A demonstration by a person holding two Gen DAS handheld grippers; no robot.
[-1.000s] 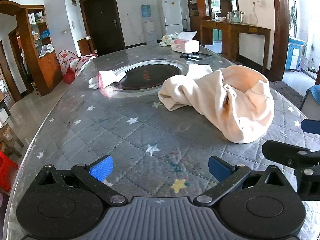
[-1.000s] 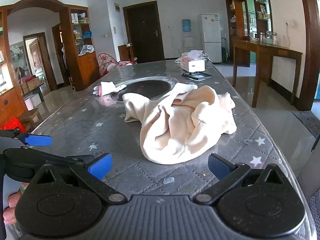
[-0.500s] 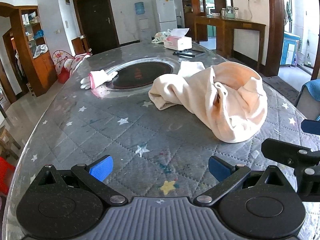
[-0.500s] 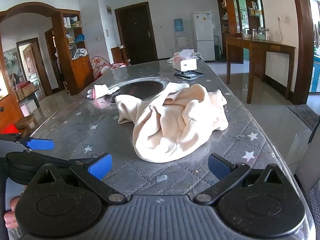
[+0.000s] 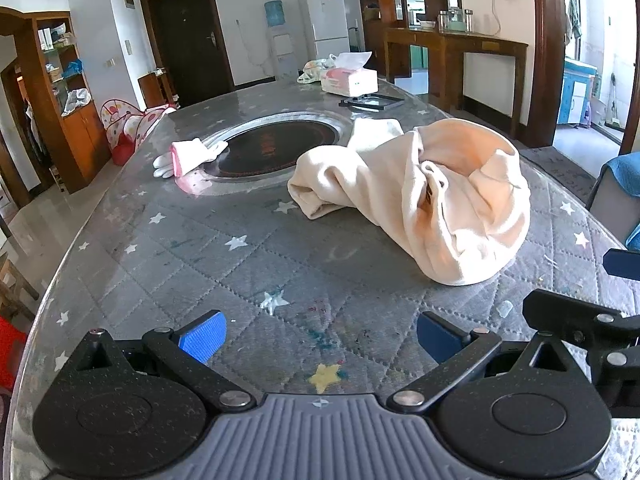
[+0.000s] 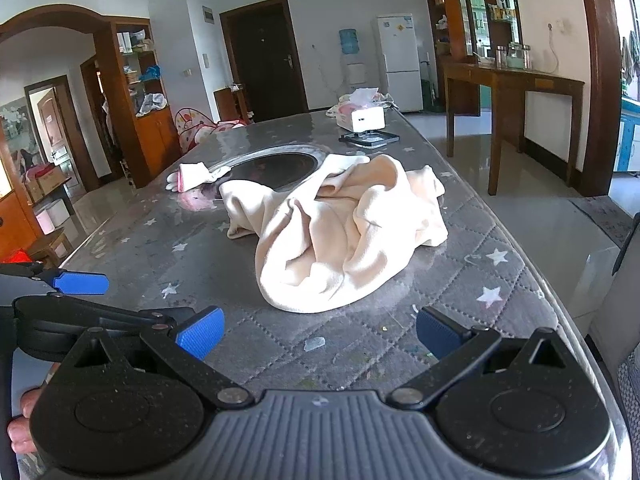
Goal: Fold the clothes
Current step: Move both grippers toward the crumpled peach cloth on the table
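Note:
A crumpled cream-peach garment (image 5: 432, 196) lies in a heap on the grey star-patterned table (image 5: 208, 256); it also shows in the right wrist view (image 6: 340, 232). My left gripper (image 5: 320, 338) is open and empty, low over the near table, short of the garment. My right gripper (image 6: 318, 336) is open and empty, just in front of the garment's near edge. The right gripper shows at the right edge of the left wrist view (image 5: 592, 320); the left gripper shows at the left of the right wrist view (image 6: 80, 304).
A round dark cooktop (image 5: 276, 148) is set into the table's middle. A white and pink glove (image 5: 186, 156) lies at its left rim. A tissue box (image 5: 350, 78) and a black tray (image 5: 372, 101) stand at the far end. The table's right edge (image 6: 532, 264) drops to floor.
Both grippers have moved slightly, and the garment sits a little closer in both views. Both stay open and empty. The garment has not moved on the table.

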